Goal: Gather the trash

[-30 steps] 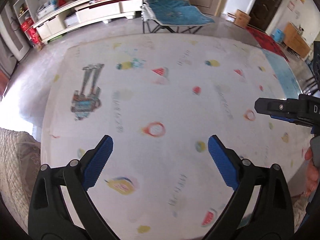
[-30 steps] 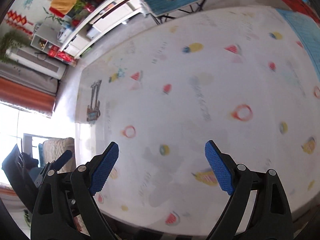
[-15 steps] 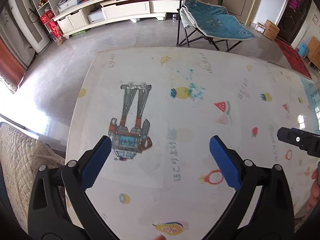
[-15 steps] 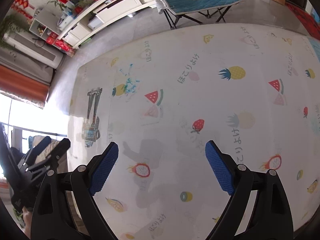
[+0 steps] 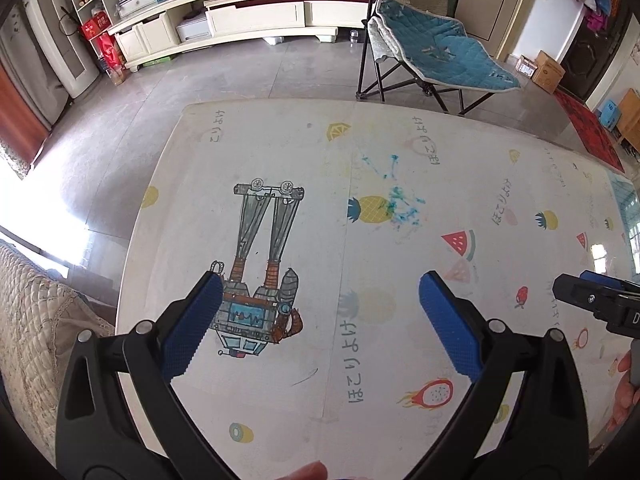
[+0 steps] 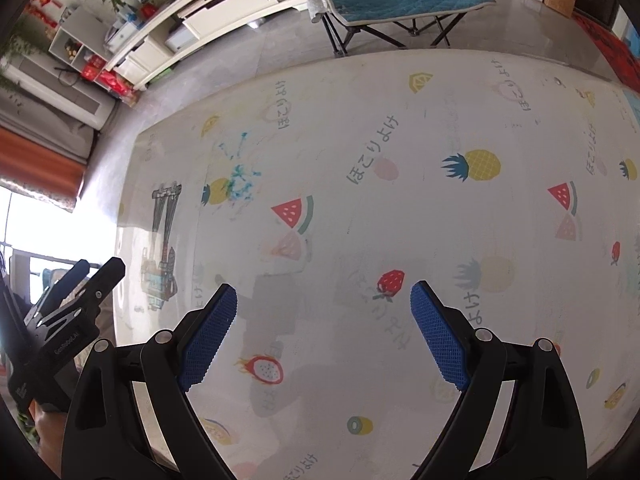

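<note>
Both tools, left tool and right tool, gape wide, empty, above the mat.

Play mat on floor; folding chair behind its far edge; cabinet further back, probably against wall.

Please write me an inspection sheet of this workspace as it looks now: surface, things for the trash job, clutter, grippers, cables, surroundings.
Surface: fruit-print play mat on grey tile floor; drawn robot figure and blue scribble are marks on the mat.
Job's things: nothing seen; no loose trash or bin in either view.
Clutter: nothing seen on the mat.
Grippers: left gripper open, empty; right gripper open, empty; both above the mat.
Cables: nothing seen.
Surroundings: folding chair with blue cushion beyond the mat, white TV cabinet, cardboard box, quilted sofa edge.
</note>
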`<move>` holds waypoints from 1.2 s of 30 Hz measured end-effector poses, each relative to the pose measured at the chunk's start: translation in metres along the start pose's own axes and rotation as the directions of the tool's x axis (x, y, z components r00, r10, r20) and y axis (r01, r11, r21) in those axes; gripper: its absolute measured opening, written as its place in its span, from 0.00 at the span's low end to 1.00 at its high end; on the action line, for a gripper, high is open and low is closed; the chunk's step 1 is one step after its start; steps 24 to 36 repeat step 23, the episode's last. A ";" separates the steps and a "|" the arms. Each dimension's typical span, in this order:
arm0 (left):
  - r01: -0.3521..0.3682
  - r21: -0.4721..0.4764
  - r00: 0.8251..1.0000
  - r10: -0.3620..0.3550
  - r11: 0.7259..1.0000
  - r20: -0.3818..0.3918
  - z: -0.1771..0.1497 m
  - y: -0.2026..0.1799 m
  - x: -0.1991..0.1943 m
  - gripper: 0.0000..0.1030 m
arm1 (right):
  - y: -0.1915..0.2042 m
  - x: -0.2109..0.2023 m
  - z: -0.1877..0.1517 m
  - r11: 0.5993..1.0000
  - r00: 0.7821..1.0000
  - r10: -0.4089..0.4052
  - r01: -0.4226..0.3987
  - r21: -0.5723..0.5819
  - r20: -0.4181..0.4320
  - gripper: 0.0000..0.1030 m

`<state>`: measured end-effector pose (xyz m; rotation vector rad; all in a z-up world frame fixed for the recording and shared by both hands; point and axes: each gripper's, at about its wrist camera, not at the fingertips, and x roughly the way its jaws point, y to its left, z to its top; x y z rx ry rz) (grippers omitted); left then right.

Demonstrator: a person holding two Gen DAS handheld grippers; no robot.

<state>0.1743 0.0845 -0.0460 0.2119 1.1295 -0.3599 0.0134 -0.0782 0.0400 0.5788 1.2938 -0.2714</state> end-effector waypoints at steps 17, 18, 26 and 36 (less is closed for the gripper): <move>-0.011 0.000 1.000 0.011 1.000 -0.012 0.004 -0.001 0.007 0.93 | -0.004 0.013 0.005 0.999 0.999 -0.037 0.037 0.003 0.006 0.85; -0.013 0.004 1.000 0.013 1.000 -0.015 0.004 -0.001 0.007 0.93 | -0.004 0.013 0.005 0.999 0.999 -0.039 0.039 0.008 0.007 0.85; -0.023 0.016 1.000 0.023 1.000 -0.005 0.002 -0.003 0.003 0.93 | -0.004 0.013 0.004 0.999 0.999 -0.040 0.040 0.003 0.005 0.86; -0.023 0.016 1.000 0.023 1.000 -0.005 0.002 -0.003 0.003 0.93 | -0.004 0.013 0.004 0.999 0.999 -0.040 0.040 0.003 0.005 0.86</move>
